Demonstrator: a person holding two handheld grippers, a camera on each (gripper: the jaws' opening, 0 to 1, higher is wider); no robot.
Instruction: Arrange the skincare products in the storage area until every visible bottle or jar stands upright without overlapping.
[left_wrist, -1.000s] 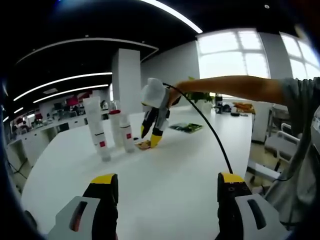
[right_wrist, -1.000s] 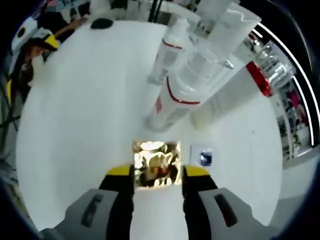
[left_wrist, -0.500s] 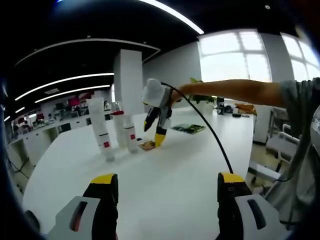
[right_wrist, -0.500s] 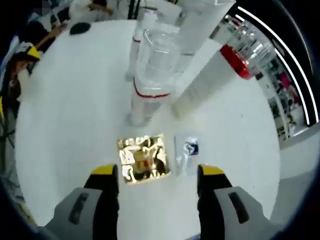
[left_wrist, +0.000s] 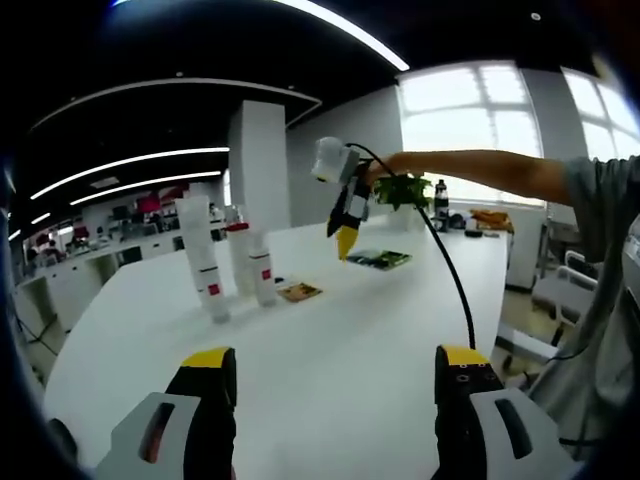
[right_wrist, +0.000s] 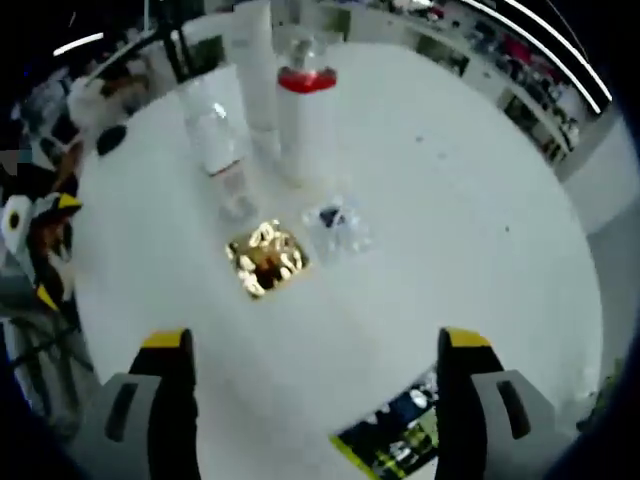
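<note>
Three upright white containers stand together on the white table (left_wrist: 330, 330): a tall tube (left_wrist: 200, 255) (right_wrist: 254, 70), a red-capped bottle (left_wrist: 238, 258) (right_wrist: 305, 115) and a small clear bottle (left_wrist: 262, 275) (right_wrist: 214, 150). A gold sachet (left_wrist: 300, 291) (right_wrist: 265, 258) lies flat beside them, with a clear sachet (right_wrist: 338, 222) next to it. My right gripper (right_wrist: 320, 390) (left_wrist: 345, 215) hangs open high above the sachets, holding nothing. My left gripper (left_wrist: 330, 400) (right_wrist: 50, 248) stays low at the near table edge, open and empty.
A dark green packet (left_wrist: 378, 258) (right_wrist: 400, 440) lies flat further along the table. A small black round object (right_wrist: 110, 135) sits beyond the bottles. The person's arm (left_wrist: 480, 175) reaches over the table from the right. Desks and shelves stand in the background.
My right gripper opened wide, let go of the gold sachet on the table and rose up and away from the bottles. The left gripper stayed still.
</note>
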